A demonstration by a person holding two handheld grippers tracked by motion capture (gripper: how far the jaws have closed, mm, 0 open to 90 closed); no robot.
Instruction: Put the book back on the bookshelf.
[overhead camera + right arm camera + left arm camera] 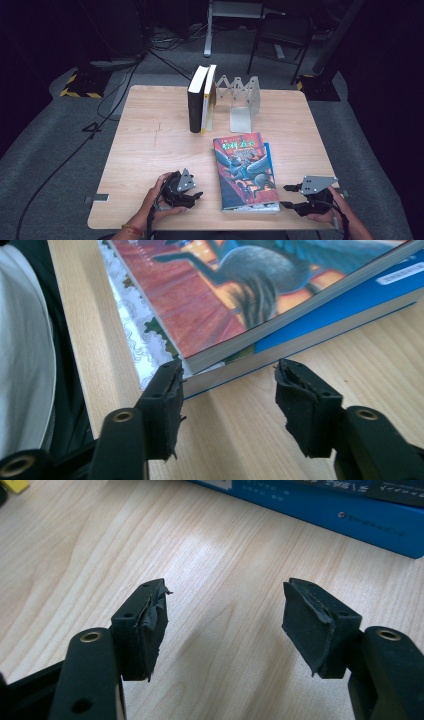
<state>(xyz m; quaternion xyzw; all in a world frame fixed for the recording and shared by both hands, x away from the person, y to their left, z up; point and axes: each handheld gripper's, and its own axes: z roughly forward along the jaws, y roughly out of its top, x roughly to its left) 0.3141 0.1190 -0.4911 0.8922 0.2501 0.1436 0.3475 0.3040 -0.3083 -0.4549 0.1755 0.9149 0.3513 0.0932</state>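
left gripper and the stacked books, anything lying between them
Nothing: in the high view, bare table separates the left gripper from the stacked books; the left gripper view shows plain wood up to the blue book.

Table point(150, 140) brightly lit, surroundings dark; soft glare on wood; images slightly blurred.

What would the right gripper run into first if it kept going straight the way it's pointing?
Most likely the near corner of the blue book under the red-covered book. The right gripper points at that corner with its jaws open, though how much gap remains is hard to judge.
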